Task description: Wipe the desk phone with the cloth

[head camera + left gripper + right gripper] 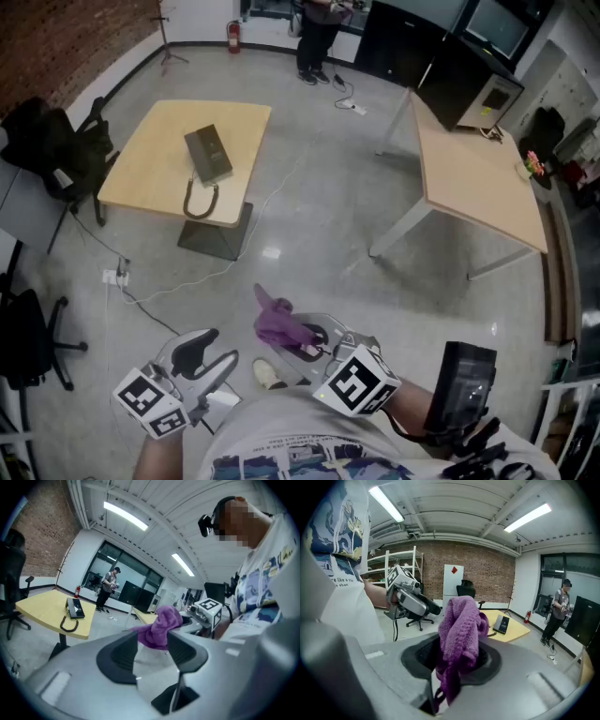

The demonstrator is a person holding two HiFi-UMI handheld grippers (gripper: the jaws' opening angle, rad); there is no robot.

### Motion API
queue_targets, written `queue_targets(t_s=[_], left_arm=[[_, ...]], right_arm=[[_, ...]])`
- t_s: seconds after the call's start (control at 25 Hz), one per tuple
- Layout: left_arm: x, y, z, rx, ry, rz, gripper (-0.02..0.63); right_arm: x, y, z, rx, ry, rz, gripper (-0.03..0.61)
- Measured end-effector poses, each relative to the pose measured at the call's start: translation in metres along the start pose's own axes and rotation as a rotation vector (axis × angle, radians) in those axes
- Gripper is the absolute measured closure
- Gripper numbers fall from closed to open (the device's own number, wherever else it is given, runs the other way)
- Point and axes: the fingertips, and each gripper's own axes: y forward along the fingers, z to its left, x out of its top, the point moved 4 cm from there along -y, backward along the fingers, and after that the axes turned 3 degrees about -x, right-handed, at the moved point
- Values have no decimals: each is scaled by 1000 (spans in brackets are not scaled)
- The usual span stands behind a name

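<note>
- Two tables are bounding the open floor (pixel 309 216): a square table (pixel 150 178) is standing far off to the left and a longer table (pixel 478 183) to the right, with a wide bare strip running between them.
- Several dark office chairs (pixel 42 150) are crowding the square table's left side, and a white cable (pixel 202 279) is trailing over the floor from beneath it toward the person.
- One bystander (pixel 317 37) is standing at the far end of the room, beyond both tables.
- One desk phone (pixel 208 153) is lying on the square table, its dark cord (pixel 200 202) curling toward the near edge.
- Held low by the person's body, the right gripper (pixel 314 336) is clamping the purple cloth (pixel 277 322), which is bunching up between the closed jaws with a tail hanging below.
- Just beside it, the left gripper (pixel 208 354) is keeping its jaws apart, with nothing sitting between them.
- Both grippers and the cloth are hovering well apart from the desk phone, with bare floor lying between them and the square table.
</note>
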Motion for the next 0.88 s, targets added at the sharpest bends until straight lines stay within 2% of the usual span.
queue_targets(t_s=[0.24,0.36,0.56,0.88], left_arm=[[-10,3,5,-47,-27,-5,399],[-9,2,15,-20,-42,-26,399],[-7,3,31,24,-57,-32,399],[11,25,74,102,-92,-12,402]], right_arm=[[-9,-7,2,-49,50,27,471],[-10,-6,-6,-51,42,24,471],[-14,4,-22,-33,84,9,471],[-10,50,-82,37,77,-40,471]])
